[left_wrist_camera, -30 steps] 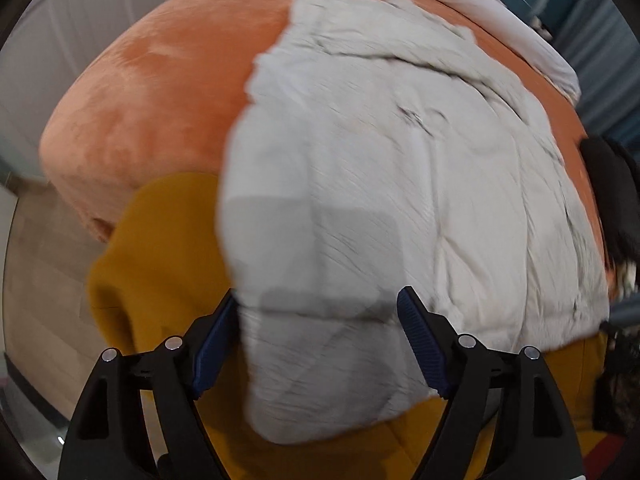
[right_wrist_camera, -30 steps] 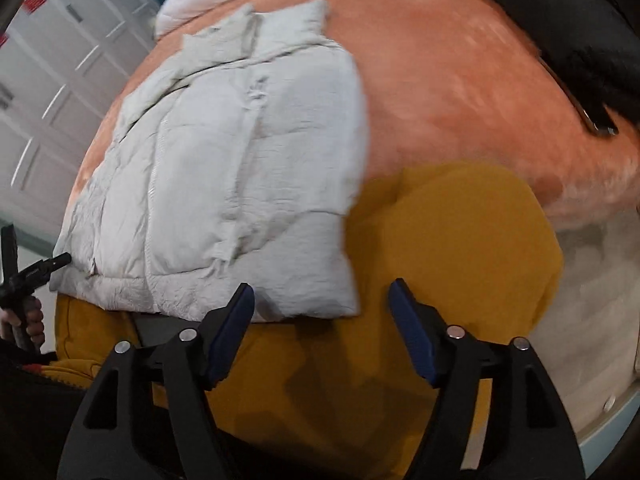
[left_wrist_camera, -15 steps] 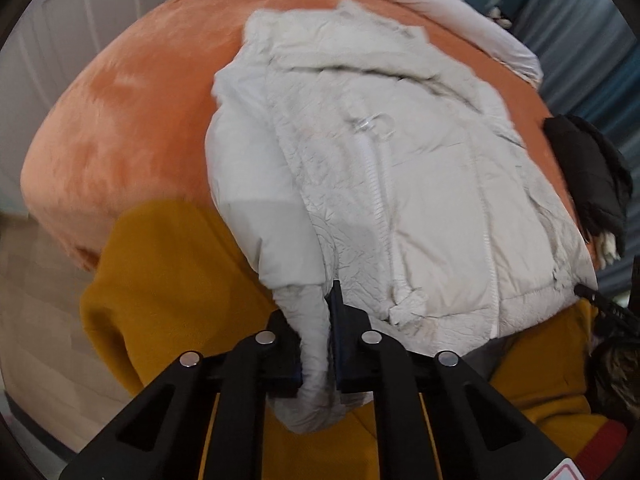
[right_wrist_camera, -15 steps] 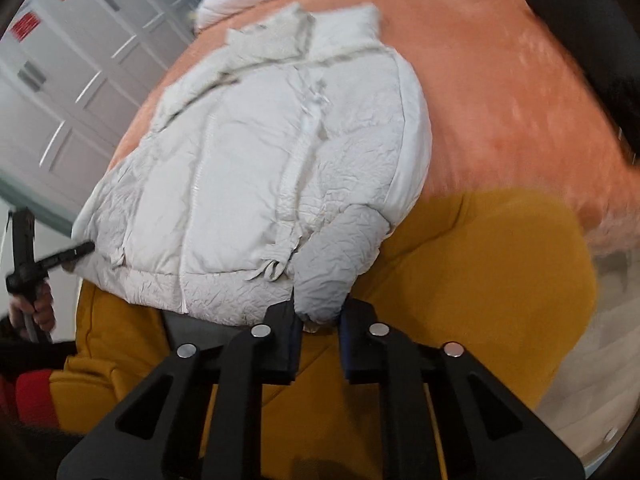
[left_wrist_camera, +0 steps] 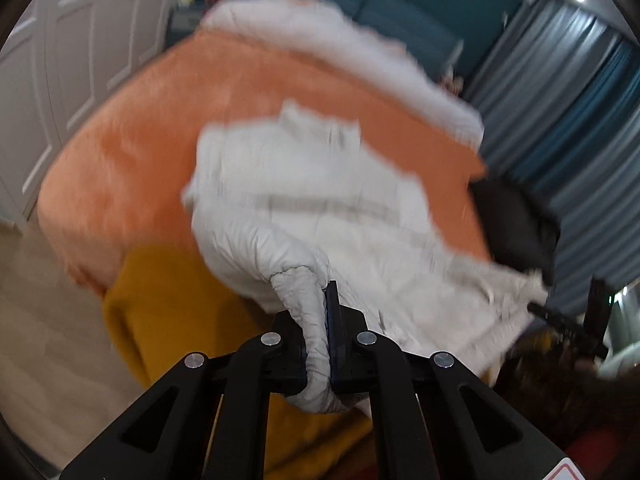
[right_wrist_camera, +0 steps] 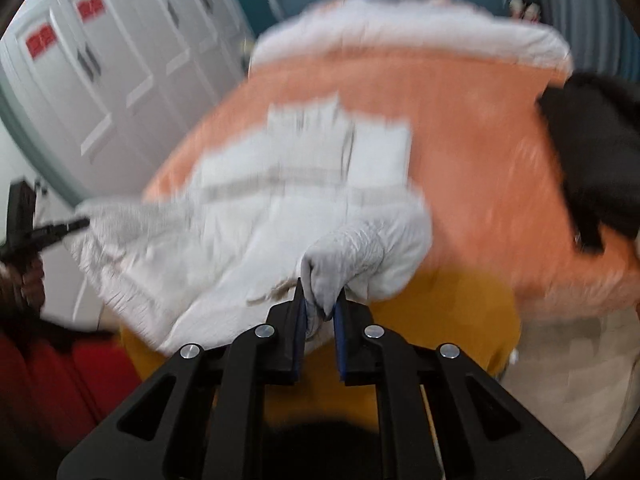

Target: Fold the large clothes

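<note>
Left wrist view: the left gripper (left_wrist_camera: pixel 319 322) is clamped tight on a bunched cuff of the white puffer jacket (left_wrist_camera: pixel 312 200).
Jacket there: it lies spread across the orange blanket (left_wrist_camera: pixel 132 152) on the bed, its near edge lifted over the mustard cover (left_wrist_camera: pixel 168 304); the picture is blurred.
Nearby: a black garment (left_wrist_camera: pixel 516 224) sits at the blanket's right edge, white bedding (left_wrist_camera: pixel 360 60) behind.
Right wrist view: the right gripper (right_wrist_camera: pixel 320 314) is pinched shut on the jacket's other cuff (right_wrist_camera: pixel 332 268).
Jacket here: the white puffer jacket (right_wrist_camera: pixel 256 216) stretches leftward over the blanket, towards the other gripper at far left.
Background: white cabinet doors (right_wrist_camera: pixel 108 60) with red labels.
</note>
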{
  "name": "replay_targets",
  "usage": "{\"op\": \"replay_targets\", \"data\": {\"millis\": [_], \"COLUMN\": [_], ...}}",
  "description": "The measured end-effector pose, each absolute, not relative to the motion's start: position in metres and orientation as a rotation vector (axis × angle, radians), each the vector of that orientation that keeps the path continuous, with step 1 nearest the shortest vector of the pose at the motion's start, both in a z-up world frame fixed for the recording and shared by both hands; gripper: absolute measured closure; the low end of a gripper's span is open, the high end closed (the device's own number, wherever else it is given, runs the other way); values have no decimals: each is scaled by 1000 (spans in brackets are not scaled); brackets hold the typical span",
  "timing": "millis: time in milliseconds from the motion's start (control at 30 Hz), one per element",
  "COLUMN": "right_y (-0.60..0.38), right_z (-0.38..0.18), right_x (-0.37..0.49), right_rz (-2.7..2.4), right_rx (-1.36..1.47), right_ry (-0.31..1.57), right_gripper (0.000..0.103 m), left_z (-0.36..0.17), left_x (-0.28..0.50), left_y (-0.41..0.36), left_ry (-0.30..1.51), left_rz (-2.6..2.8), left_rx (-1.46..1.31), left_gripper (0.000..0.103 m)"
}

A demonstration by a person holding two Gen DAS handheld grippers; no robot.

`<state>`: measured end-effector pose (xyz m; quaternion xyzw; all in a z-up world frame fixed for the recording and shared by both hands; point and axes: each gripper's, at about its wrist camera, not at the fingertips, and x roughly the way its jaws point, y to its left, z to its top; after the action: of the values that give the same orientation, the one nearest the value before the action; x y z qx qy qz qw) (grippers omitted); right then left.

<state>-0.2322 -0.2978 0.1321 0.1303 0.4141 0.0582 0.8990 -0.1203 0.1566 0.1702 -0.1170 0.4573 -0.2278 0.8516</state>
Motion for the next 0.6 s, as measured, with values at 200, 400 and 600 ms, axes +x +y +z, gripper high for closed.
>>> {"op": "replay_targets", "data": {"millis": [200, 400, 600], "right_y": [-334, -349, -361], "right_z": [172, 161, 120], "right_x": [-153, -38, 73], "right_rz": [33, -20, -117], "right_rx": [279, 343, 417], "right_ry": [620, 520, 529], "right_gripper": [92, 92, 84], "left_z": [205, 178, 115], "left_x": [-40, 63, 164], "left_y": [144, 114, 88], "left_ry": [743, 670, 725], "left_rz": [-414, -293, -171], "left_rx": [-220, -165, -89], "left_gripper": [97, 91, 89]}}
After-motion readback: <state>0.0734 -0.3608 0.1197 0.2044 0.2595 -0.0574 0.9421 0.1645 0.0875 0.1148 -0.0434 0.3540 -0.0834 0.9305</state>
